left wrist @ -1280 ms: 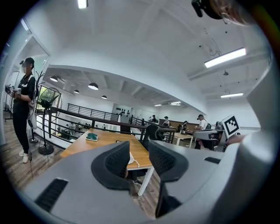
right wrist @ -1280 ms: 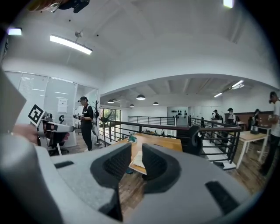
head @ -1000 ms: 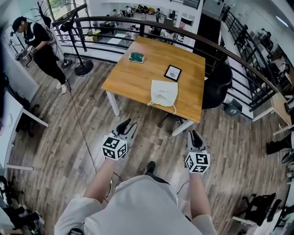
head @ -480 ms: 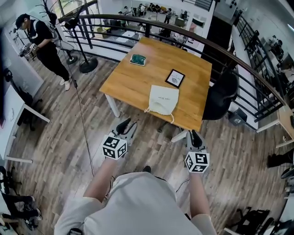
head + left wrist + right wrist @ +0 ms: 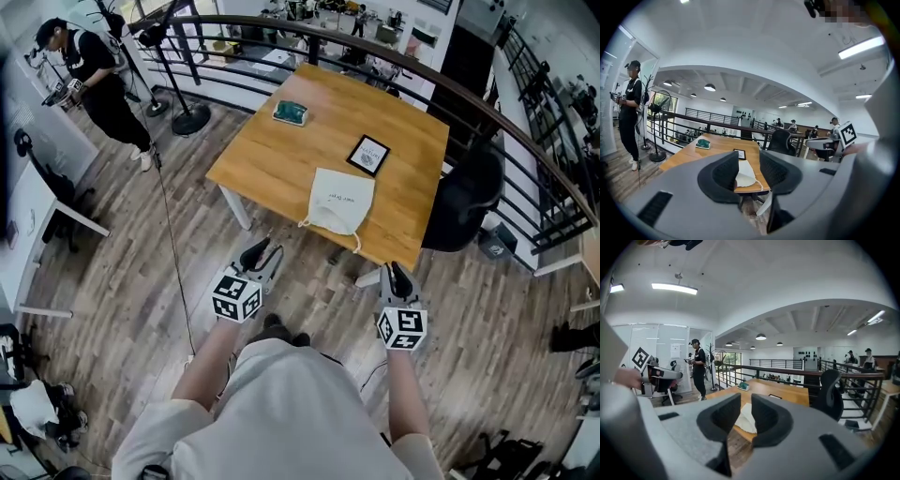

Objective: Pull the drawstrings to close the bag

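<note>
Two grippers are held over the floor (image 5: 122, 281), short of the table (image 5: 272, 159): the left gripper (image 5: 261, 253) and the right gripper (image 5: 397, 275). Both pairs of jaws are parted, and nothing is held between them. The white bag (image 5: 339, 201) is laid flat on the table near its front edge, well apart from both grippers. Its drawstrings (image 5: 355, 242) are seen at that edge.
</note>
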Tool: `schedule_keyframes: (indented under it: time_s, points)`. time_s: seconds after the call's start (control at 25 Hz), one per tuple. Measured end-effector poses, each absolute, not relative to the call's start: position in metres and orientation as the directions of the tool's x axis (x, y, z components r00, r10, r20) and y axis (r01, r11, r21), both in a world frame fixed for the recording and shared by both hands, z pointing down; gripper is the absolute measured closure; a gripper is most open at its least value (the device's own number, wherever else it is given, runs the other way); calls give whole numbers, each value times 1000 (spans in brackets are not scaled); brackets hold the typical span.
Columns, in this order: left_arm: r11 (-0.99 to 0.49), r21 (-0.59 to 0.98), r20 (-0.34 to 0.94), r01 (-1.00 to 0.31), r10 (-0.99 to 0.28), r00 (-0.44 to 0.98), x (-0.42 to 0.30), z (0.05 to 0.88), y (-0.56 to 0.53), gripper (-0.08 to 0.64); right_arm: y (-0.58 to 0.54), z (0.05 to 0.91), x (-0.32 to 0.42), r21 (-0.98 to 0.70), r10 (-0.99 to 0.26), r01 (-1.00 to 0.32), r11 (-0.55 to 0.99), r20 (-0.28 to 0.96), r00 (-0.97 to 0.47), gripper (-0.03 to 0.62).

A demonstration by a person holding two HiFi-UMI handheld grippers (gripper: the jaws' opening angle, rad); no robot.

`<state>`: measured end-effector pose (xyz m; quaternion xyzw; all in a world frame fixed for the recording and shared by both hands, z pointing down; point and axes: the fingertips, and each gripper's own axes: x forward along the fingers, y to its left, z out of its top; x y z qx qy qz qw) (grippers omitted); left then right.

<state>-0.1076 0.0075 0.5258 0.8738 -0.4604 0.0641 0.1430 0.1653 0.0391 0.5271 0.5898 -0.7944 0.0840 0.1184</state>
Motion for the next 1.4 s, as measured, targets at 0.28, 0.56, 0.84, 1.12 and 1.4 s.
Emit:
schedule_keyframes:
  time_s: [0.28, 0.56, 0.84, 1.12, 1.4]
  points:
    - [-540, 203, 283, -817, -766, 577, -105, 547, -27, 426, 10, 549, 166, -3, -903, -958, 285, 334, -270, 531]
    - [-580, 216, 342, -786, -709, 617, -103, 583, -80, 426, -30, 574, 164, 1, -891, -968, 252, 391, -232, 531]
    - [-634, 238, 425, -736, -613, 666, -93, 633, -128, 426, -70, 616, 156, -14, -854, -974, 228, 477, -207, 531]
    - [-668, 269, 511, -694, -512, 691, -87, 694, -161, 426, -98, 670, 148, -2, -799, -975, 221, 573, -182, 531]
    - [-708, 283, 578, -646, -412, 705, -85, 746, -172, 426, -98, 720, 146, 15, -734, -981, 193, 665, -134, 531]
